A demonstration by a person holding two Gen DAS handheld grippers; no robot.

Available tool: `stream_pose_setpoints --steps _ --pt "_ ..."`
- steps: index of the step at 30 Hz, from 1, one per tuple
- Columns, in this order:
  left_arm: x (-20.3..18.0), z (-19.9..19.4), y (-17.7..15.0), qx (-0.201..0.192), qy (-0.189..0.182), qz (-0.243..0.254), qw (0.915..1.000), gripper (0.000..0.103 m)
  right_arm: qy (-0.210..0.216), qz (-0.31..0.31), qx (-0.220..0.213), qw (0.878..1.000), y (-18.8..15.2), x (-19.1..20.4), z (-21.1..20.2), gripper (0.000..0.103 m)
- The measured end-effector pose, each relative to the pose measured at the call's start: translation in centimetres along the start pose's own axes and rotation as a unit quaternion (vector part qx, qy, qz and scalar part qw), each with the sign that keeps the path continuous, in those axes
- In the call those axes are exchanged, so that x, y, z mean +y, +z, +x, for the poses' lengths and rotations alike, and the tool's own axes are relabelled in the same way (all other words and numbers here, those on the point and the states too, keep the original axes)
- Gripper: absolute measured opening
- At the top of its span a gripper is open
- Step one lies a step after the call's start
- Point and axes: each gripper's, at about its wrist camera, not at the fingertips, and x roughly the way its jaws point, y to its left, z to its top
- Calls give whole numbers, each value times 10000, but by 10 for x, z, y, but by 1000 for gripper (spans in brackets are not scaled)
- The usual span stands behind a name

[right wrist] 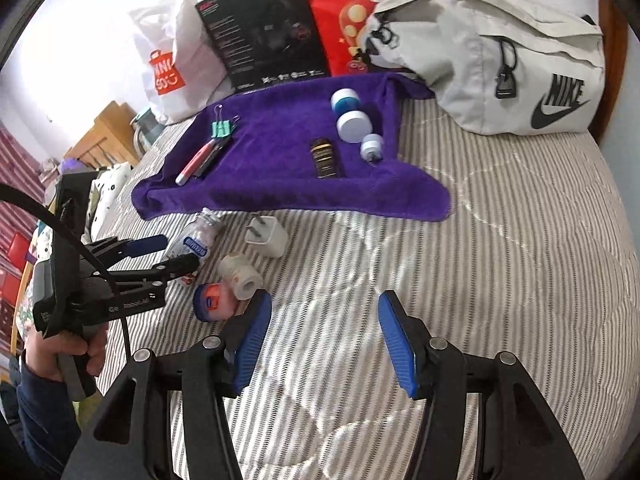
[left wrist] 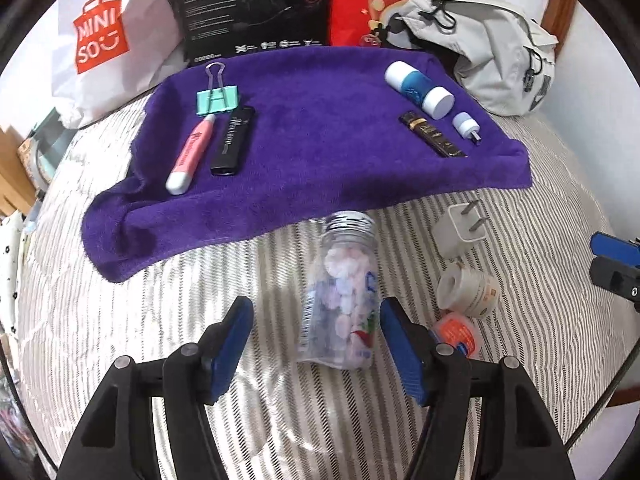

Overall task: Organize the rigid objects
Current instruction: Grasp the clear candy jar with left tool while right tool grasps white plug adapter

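**Clear bottle lined up between the left tool's jaws, not yet gripped**

Lying on its side on the striped bed cover (left wrist: 120, 320): a clear plastic bottle (left wrist: 344, 292), metal screw cap toward the purple towel (left wrist: 320, 148), full of pale pills or sweets. Just off the towel's near edge, so judged not yet sorted. Bracketed by the left tool (left wrist: 316, 344), blue pads wide apart, one on either side of the bottle's base; right pad close to the bottle's wall, contact not certain, left pad clearly apart. Released, then, and holding nothing. Probably placed so for a squeeze across the bottle's width.

Just right of the bottle: a white plug adapter (left wrist: 460, 232), a roll of white tape (left wrist: 468, 288), and a small orange-and-blue tin (left wrist: 456, 332) close behind the right jaw. All loose on the bed, seemingly awaiting their turn.

Beyond the bottle, on the towel, two tidy groups. Far left: a mint binder clip (left wrist: 218, 98), a pink pen (left wrist: 190, 156), a black lighter-like stick (left wrist: 234, 140), laid side by side. Far right: a white-and-blue tube (left wrist: 420, 88), a dark gold-trimmed stick (left wrist: 432, 136), a small white cap piece (left wrist: 466, 126). Likely grouped by shape or kind.

Right tool (right wrist: 326, 344) to the bottle's right, above bare bed cover, jaws spread wide, empty, touching nothing.
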Motion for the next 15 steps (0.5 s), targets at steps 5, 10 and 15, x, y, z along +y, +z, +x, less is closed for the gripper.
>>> stream_pose_setpoints --steps 5,10,15 --pt "-10 11 1 32 138 275 9995 51 -83 -162 82 9998 -1 8 4 56" --pt "-10 9 -2 -188 -7 270 9995 38 -143 -121 140 9997 -1 6 7 56" --pt "-2 6 -5 -164 -33 210 9996 38 -194 -69 203 9996 -1 3 11 56"
